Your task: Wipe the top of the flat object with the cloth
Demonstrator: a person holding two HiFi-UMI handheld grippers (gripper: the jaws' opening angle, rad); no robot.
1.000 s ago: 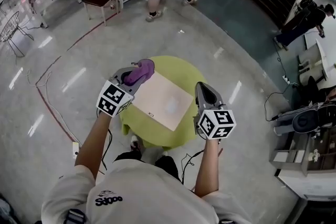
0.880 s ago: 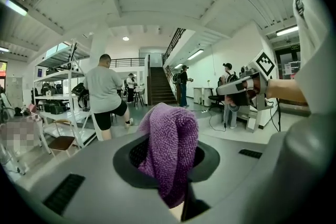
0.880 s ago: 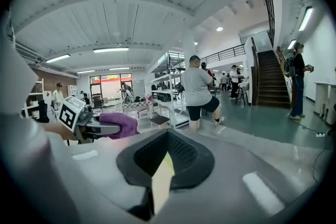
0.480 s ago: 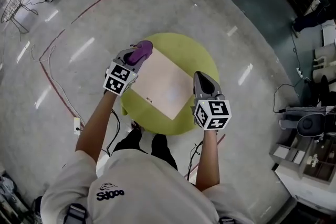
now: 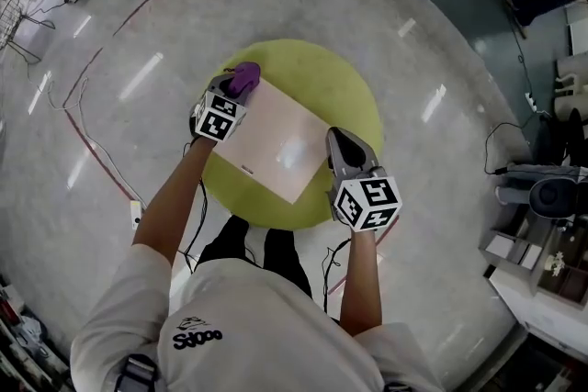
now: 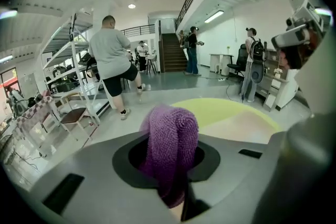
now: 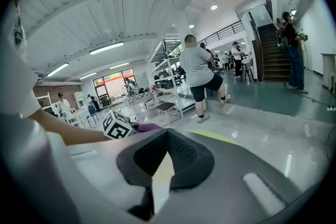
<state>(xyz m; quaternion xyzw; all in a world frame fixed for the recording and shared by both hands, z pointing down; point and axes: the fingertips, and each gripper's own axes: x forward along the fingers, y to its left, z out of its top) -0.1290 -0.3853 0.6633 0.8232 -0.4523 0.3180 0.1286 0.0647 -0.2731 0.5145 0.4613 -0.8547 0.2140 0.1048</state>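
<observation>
The cloth (image 5: 243,76) is purple and fuzzy. It looks soft and light, so it will bend and squash when it is pushed. The left gripper (image 5: 231,90) has its jaws pinching the cloth in the middle. The top of the cloth flops over in a fat lump, as the left gripper view shows. I think that is a good place to hold it, because a soft lump stays free to rub with.

The flat object (image 5: 276,147) is a thin beige board. It lies flat on the round green surface (image 5: 344,78). It looks stiff, smooth and light, so it may slide when it is rubbed. A push down near one edge would keep it in place.

The cloth is at the far left corner of the board. I cannot tell if it touches the board.

The right gripper (image 5: 333,139) has its jaws pressed almost together and holds nothing. A bit of beige shows through the thin slit between them.

A second ago the right gripper was just off the right side of the board. Now its tip is over that edge. The cloth stays by the same corner. The person walking far off has nearly gone from the head view.
</observation>
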